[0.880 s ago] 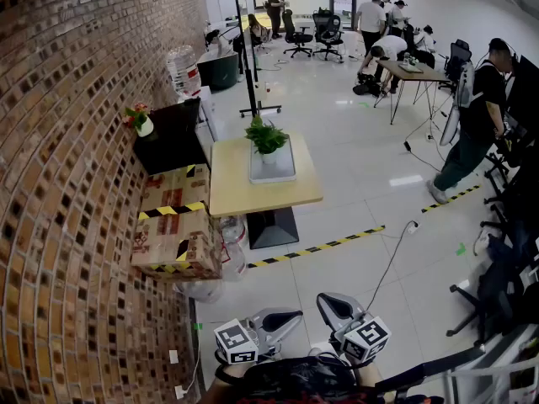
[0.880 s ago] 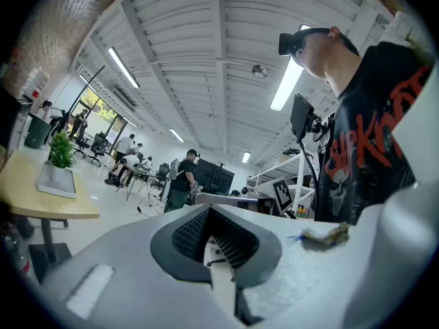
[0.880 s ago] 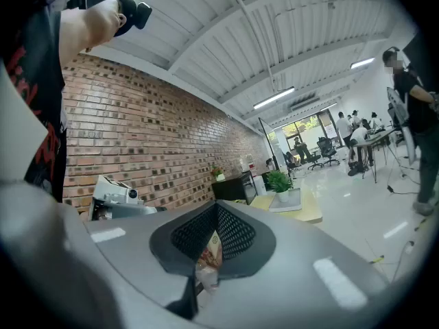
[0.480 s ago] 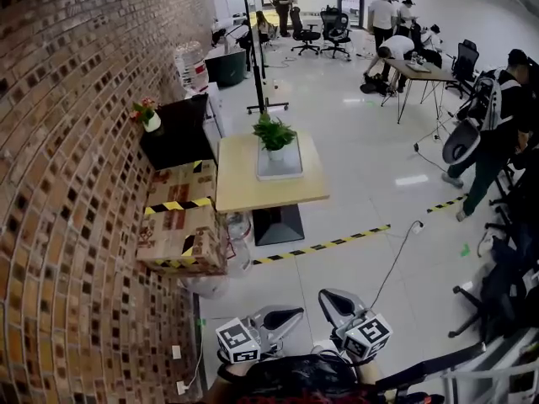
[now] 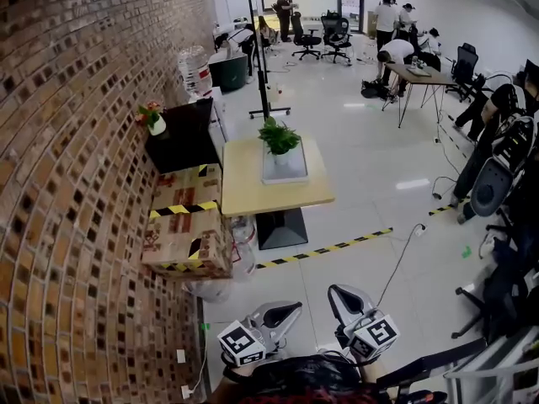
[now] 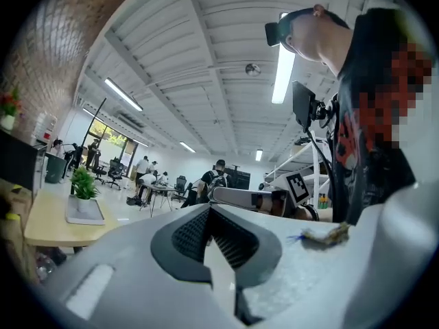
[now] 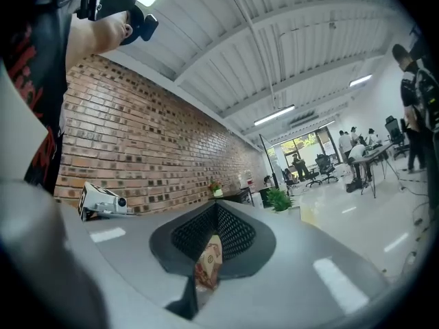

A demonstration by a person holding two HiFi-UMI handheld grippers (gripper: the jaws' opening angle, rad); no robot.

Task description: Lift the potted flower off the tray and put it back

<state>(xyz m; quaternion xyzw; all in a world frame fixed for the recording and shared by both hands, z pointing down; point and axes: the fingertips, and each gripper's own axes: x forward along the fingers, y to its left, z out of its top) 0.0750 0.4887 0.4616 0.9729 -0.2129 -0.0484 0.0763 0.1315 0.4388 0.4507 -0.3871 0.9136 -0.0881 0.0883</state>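
The potted flower (image 5: 279, 136) stands on the tray (image 5: 287, 174) on the table (image 5: 242, 194), well apart from the left gripper (image 5: 288, 311) and right gripper (image 5: 341, 295), both clenched on nothing.

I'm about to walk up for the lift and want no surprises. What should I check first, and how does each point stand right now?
1. Potted flower upright on the tray: ok.
2. Tray flat on the table, inside its edges: ok.
3. Left gripper open for a grasp: not ok, jaws together, nothing between them.
4. Right gripper open: not ok, jaws together, nothing between them.
5. Pot within reach: not ok, the table stands well across the floor.
6. Route: striped tape crosses it and a cable lies to the right; probably ok.
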